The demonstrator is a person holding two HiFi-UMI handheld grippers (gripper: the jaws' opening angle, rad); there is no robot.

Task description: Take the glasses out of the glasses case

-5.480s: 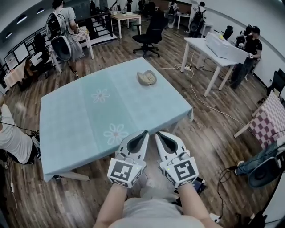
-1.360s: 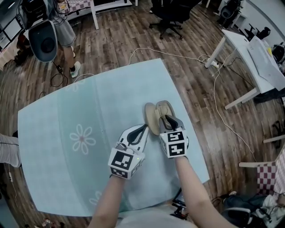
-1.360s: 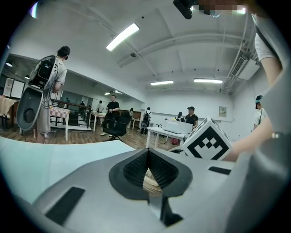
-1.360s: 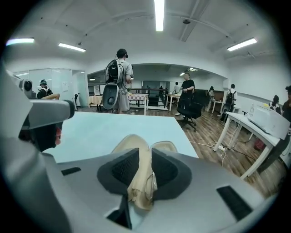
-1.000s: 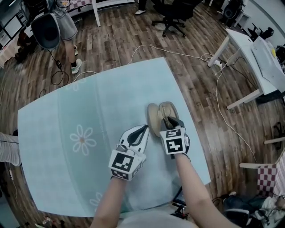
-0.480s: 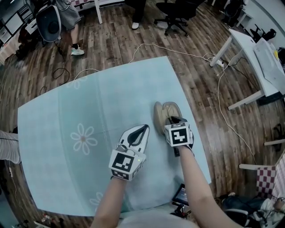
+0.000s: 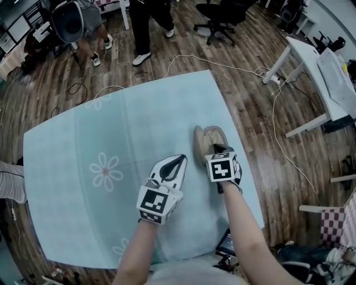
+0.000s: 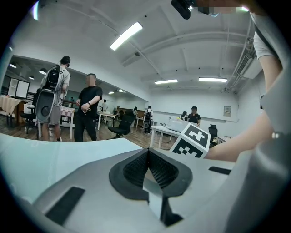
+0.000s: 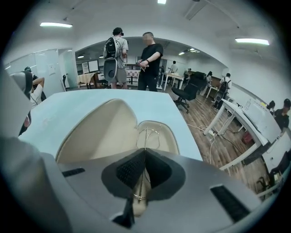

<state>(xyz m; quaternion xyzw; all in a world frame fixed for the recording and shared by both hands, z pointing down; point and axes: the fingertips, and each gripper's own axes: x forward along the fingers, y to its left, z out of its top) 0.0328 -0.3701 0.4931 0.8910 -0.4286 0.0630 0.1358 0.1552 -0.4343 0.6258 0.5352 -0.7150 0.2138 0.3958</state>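
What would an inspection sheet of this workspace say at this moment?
Surface: table under a pale blue flowered cloth.
Job's things: glasses case lying open near the right edge; thin wire glasses inside it.
Clutter: nothing seen on the cloth.
Grippers: right gripper has just closed its jaws on the glasses; left gripper shut, empty, beside the case.
Cables: white cable across the floor beyond the table.
Surroundings: wooden floor, office chair, white table, people standing.
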